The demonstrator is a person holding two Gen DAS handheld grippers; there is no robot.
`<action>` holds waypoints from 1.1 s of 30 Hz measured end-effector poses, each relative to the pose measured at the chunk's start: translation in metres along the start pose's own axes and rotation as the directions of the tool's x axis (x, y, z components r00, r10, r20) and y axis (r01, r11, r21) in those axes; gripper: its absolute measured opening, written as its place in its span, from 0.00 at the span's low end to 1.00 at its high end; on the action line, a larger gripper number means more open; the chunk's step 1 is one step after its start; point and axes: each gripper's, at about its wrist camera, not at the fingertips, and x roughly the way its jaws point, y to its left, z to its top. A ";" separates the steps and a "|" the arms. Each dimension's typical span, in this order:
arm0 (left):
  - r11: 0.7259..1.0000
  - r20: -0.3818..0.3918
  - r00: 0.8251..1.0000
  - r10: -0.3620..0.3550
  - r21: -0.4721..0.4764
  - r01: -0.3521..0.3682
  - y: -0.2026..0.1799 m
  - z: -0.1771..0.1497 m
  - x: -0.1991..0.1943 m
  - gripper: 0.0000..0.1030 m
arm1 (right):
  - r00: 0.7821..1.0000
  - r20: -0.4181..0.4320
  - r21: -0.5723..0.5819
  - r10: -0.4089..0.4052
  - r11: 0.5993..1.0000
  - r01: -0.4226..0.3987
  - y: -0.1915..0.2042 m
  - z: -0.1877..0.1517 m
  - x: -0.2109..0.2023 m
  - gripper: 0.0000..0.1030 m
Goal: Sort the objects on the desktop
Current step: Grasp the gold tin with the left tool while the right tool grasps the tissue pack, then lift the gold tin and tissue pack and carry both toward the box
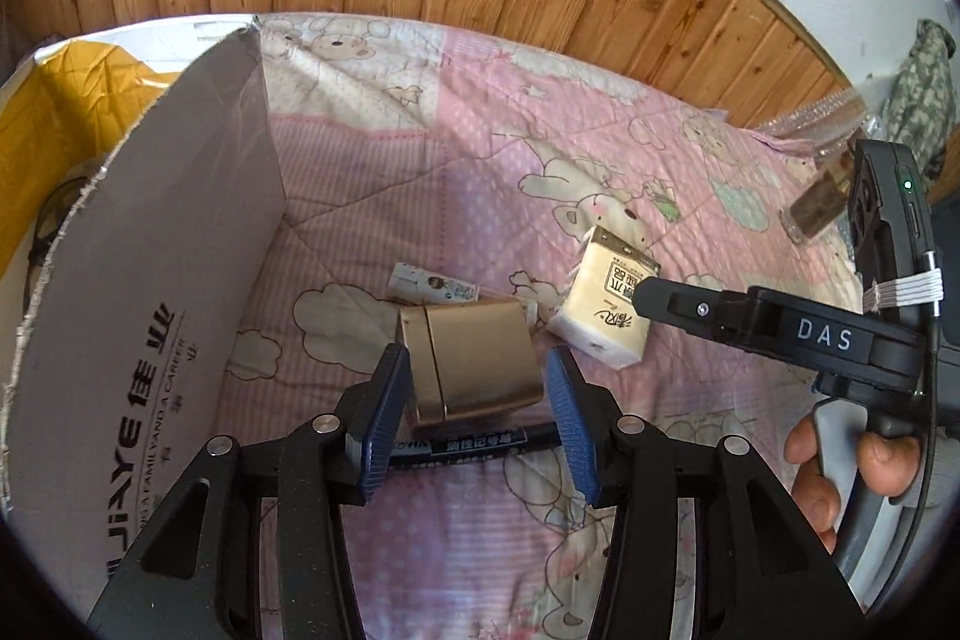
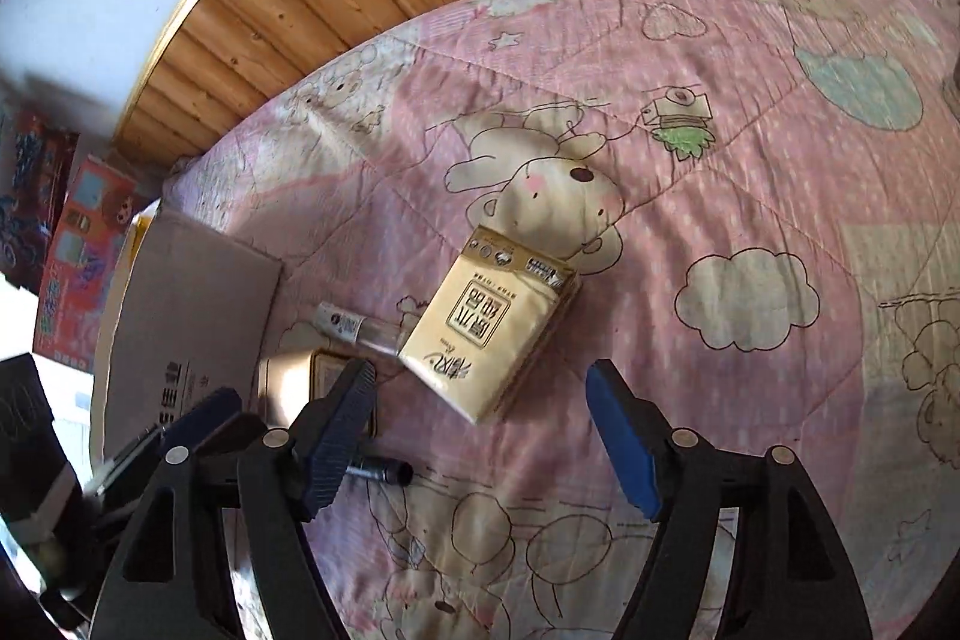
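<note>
Sorting barely begun: the left gripper [image 1: 477, 394], jaws apart, straddles the gold box [image 1: 471, 361], a pen [image 1: 474, 445] just beneath. The right gripper [image 2: 480, 436], jaws apart and empty, faces the tissue pack [image 2: 492, 325]; all lie outside the cardboard box [image 1: 150, 280] at left.

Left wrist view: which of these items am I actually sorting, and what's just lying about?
To sort: gold box between the open left gripper pads; black marker; tissue pack ahead of the open right gripper; small tube; cardboard box, probably the bin.

Lying about: glass bottle, camouflage cloth, quilt.
</note>
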 end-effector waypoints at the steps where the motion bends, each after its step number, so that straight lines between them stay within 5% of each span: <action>1: 1.000 0.013 1.000 0.013 0.006 -0.013 -0.002 0.001 0.002 0.51 | 1.000 -0.005 0.027 -0.003 1.000 0.003 -0.003 0.003 0.005 0.73; 7: 0.997 0.028 0.997 0.068 0.028 -0.069 -0.007 0.004 0.008 0.53 | 0.999 -0.024 0.058 -0.040 0.997 0.041 -0.002 0.019 0.034 0.78; 11: 0.996 0.014 0.996 0.086 0.023 -0.086 -0.006 0.002 0.014 0.55 | 0.997 -0.029 -0.034 -0.073 0.997 0.072 0.020 0.025 0.048 0.79; 14: 0.998 0.004 0.998 0.066 0.024 -0.066 -0.009 0.001 0.019 0.61 | 0.985 -0.008 -0.173 -0.170 0.971 0.166 0.037 0.016 0.055 0.79; 16: 0.998 -0.015 0.999 0.044 0.034 -0.044 -0.015 -0.001 0.026 0.64 | 0.981 0.007 -0.197 -0.194 0.962 0.191 0.039 0.011 0.055 0.72; 19: 0.992 -0.003 0.994 0.106 0.070 -0.105 -0.024 -0.005 0.035 0.63 | 0.975 0.015 -0.234 -0.224 0.947 0.221 0.035 0.010 0.050 0.53; 25: 0.997 0.000 0.997 0.076 0.011 -0.076 -0.005 -0.006 0.039 0.52 | 0.981 0.014 -0.212 -0.193 0.958 0.191 0.022 0.010 0.039 0.50; 33: 0.999 0.025 0.999 0.033 -0.020 -0.032 0.003 -0.010 0.015 0.51 | 0.981 0.029 -0.185 -0.193 0.963 0.195 0.021 0.005 0.020 0.50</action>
